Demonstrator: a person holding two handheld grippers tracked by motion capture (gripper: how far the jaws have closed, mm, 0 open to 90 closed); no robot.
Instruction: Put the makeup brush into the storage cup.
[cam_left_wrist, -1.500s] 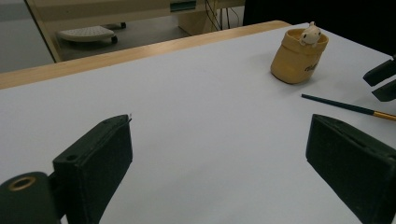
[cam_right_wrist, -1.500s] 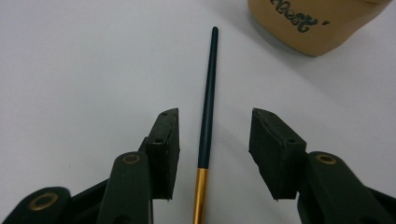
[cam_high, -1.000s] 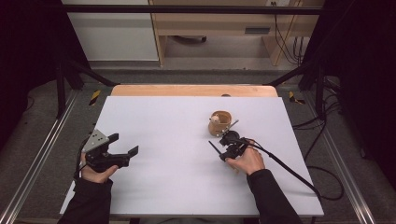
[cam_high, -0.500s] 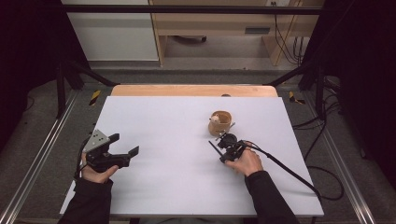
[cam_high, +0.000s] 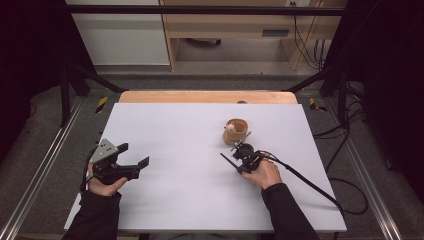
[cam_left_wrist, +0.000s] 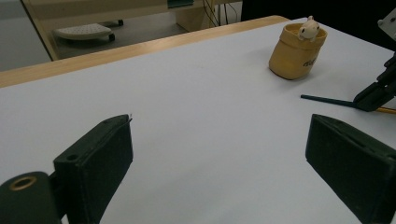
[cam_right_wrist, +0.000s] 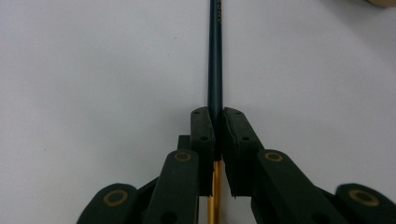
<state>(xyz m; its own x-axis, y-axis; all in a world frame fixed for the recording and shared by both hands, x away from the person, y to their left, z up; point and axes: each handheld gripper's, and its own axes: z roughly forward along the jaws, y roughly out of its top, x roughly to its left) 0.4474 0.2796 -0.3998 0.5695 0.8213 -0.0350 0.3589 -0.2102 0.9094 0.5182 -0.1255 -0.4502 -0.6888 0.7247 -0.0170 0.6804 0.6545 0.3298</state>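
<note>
The dark blue pencil (cam_right_wrist: 215, 56) lies flat on the white table (cam_high: 190, 200), and I have it pinched in my right gripper (cam_right_wrist: 218, 122): the two black pads have just been closing and now press on the shaft from both sides, with the dark length running straight out ahead of them and a yellow stretch of the same pencil showing behind, between the arms of the gripper. From the high view the pencil (cam_high: 227, 161) points out to the left of my right gripper (cam_high: 243, 161), low over the table, a little right of its middle, and my right hand (cam_high: 263, 174) sits just behind it with the cable trailing off to the right edge. Just beyond the gripper stands a small tan cup (cam_high: 235, 131) with a pale little figure (cam_left_wrist: 308, 29) poking up from its rim; the cup is near the pencil but not touching it. Well apart, near the left edge of the table, my left hand (cam_high: 102, 186) holds my left gripper (cam_high: 136, 156), and its pads (cam_left_wrist: 100, 158) stand wide apart with nothing between them, facing across the table toward the cup (cam_left_wrist: 297, 52) and the pencil tip (cam_left_wrist: 327, 100).
</note>
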